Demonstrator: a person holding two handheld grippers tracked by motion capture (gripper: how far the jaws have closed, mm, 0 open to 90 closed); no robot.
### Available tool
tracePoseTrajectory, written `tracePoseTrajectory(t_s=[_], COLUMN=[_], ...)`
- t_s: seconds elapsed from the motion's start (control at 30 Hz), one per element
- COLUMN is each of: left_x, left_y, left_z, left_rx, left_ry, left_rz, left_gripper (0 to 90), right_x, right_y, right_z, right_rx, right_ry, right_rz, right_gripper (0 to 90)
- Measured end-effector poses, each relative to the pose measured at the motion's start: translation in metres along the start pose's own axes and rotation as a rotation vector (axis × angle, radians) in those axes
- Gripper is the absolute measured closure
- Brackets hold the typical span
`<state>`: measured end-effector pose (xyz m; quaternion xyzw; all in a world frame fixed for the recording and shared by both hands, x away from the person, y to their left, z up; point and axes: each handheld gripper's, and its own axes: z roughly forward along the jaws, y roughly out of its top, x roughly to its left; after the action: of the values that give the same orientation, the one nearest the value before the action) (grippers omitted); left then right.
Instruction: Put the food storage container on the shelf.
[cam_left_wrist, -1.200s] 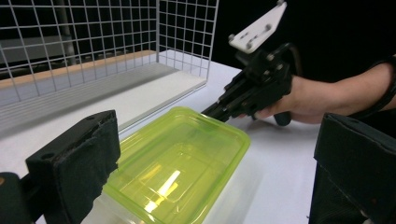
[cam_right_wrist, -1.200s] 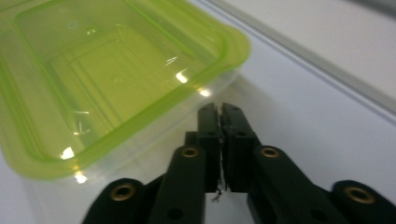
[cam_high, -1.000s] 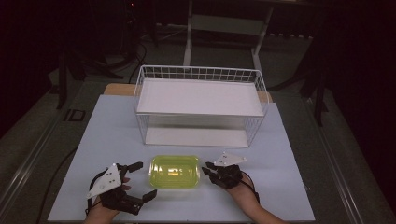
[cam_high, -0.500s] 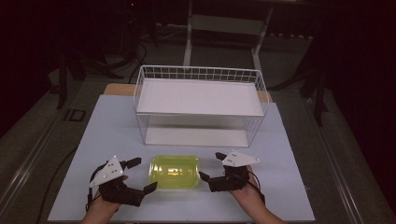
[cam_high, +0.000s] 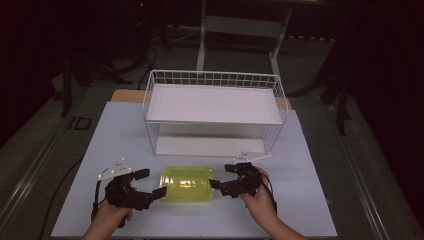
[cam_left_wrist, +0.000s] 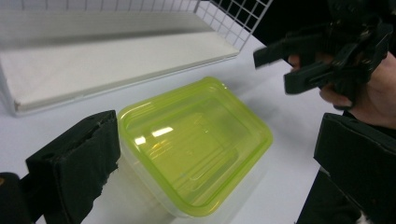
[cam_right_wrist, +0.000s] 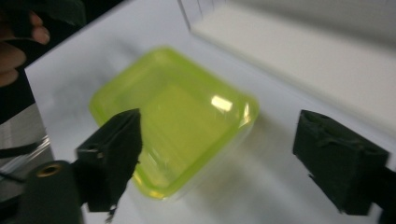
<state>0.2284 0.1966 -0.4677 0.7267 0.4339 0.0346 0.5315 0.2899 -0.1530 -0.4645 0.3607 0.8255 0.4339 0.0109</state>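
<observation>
A white tabletop (cam_high: 310, 165) carries everything, and the largest thing on it is a white wire-mesh rack (cam_high: 215, 112) with a flat upper shelf and a lower shelf, standing at the far middle of the table. Just in front of that rack, toward the person and apart from its lower shelf, sits a clear plastic food container with a yellow-green lid (cam_high: 186, 184), lid on and lying flat (its corners are rounded and a light glints on the top). Left of the container, the left gripper (cam_high: 145, 186) is held in the person's left hand (cam_high: 111, 216) with its jaws spread wide; in the left gripper view one jaw is right at the container's near corner (cam_left_wrist: 194, 144), whether touching it cannot be told, and the other is well off to the side. Right of the container, the right gripper (cam_high: 226, 176) sits in the right hand (cam_high: 260, 200), jaws likewise wide apart, the nearer one just beside the container's edge; in the right gripper view the lid (cam_right_wrist: 173, 116) lies partly between the two jaws, gripped by neither.
</observation>
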Motion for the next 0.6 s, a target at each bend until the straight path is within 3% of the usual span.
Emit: tracePoseTrajectory(t_s=[0.07, 0.13, 0.17, 0.2, 0.23, 0.33, 0.4, 0.43, 0.47, 0.53, 0.6], left_x=[0.006, 0.011, 0.011, 0.016, 0.018, 0.025, 0.025, 0.032, 0.034, 0.039, 0.042], left_y=[0.000, 0.000, 0.000, 0.000, -0.001, -0.004, -0.004, -0.011, -0.013, -0.019, -0.022], left_z=[0.001, 0.001, 0.001, 0.001, 0.002, 0.006, 0.006, 0.011, 0.013, 0.015, 0.018], left_rx=[0.018, 0.031, 0.031, 0.040, 0.048, 0.096, 0.096, 0.159, 0.175, 0.177, 0.192], left_ry=[-0.028, -0.020, -0.020, -0.015, -0.008, 0.029, 0.029, 0.049, 0.052, 0.044, 0.043], left_rz=[-0.069, -0.127, -0.127, -0.168, -0.187, -0.262, -0.262, -0.330, -0.350, -0.394, -0.414], left_gripper=[0.8, 0.8, 0.8, 0.8, 0.9, 0.9, 0.9, 1.0, 1.8, 13.1, 15.0], right_x=[-0.004, -0.005, -0.005, -0.005, -0.006, -0.011, -0.012, -0.017, -0.018, -0.020, -0.021], right_y=[0.001, 0.001, 0.001, 0.001, 0.001, 0.000, -0.001, -0.004, -0.006, -0.008, -0.011], right_z=[0.006, 0.010, 0.010, 0.013, 0.017, 0.023, 0.025, 0.028, 0.029, 0.032, 0.034], right_rx=[0.033, 0.055, 0.055, 0.072, 0.096, 0.118, 0.117, 0.118, 0.121, 0.130, 0.137], right_ry=[0.042, 0.087, 0.087, 0.097, 0.132, 0.160, 0.158, 0.165, 0.166, 0.158, 0.150], right_rz=[0.084, 0.123, 0.123, 0.137, 0.183, 0.288, 0.306, 0.357, 0.387, 0.414, 0.444], right_gripper=[18.1, 13.9, 13.9, 13.4, 13.5, 15.6, 15.6, 21.5, 24.3, 29.4, 33.5])
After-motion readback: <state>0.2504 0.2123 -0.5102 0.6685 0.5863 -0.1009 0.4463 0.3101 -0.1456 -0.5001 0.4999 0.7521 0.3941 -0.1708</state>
